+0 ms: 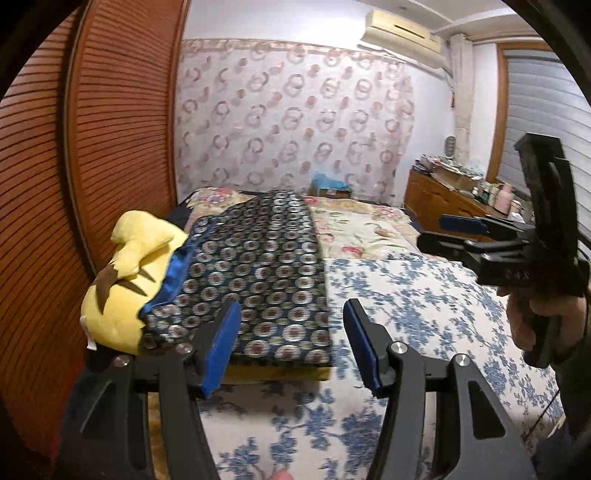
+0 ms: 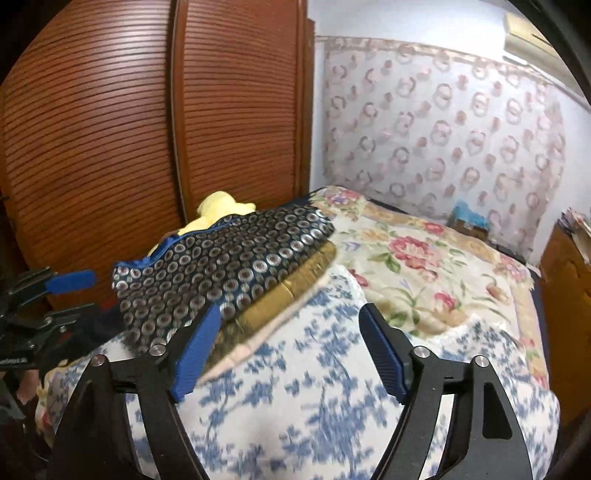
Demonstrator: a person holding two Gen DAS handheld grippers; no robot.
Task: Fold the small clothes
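Left gripper (image 1: 291, 345) jaws wide, empty, folded dark circle-print garment (image 1: 258, 273) just ahead between them on the bed (image 1: 406, 306), right gripper (image 2: 290, 349) jaws wide, empty, garment ahead-left, yellow plush (image 1: 125, 280) touching its far-left edge

Left gripper (image 1: 291, 347) spread wide, empty, right gripper (image 2: 290, 350) likewise spread, empty, both held level

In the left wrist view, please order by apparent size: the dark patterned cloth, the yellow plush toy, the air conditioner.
1. dark patterned cloth
2. yellow plush toy
3. air conditioner, though it is far from the camera, so only looks smallest.
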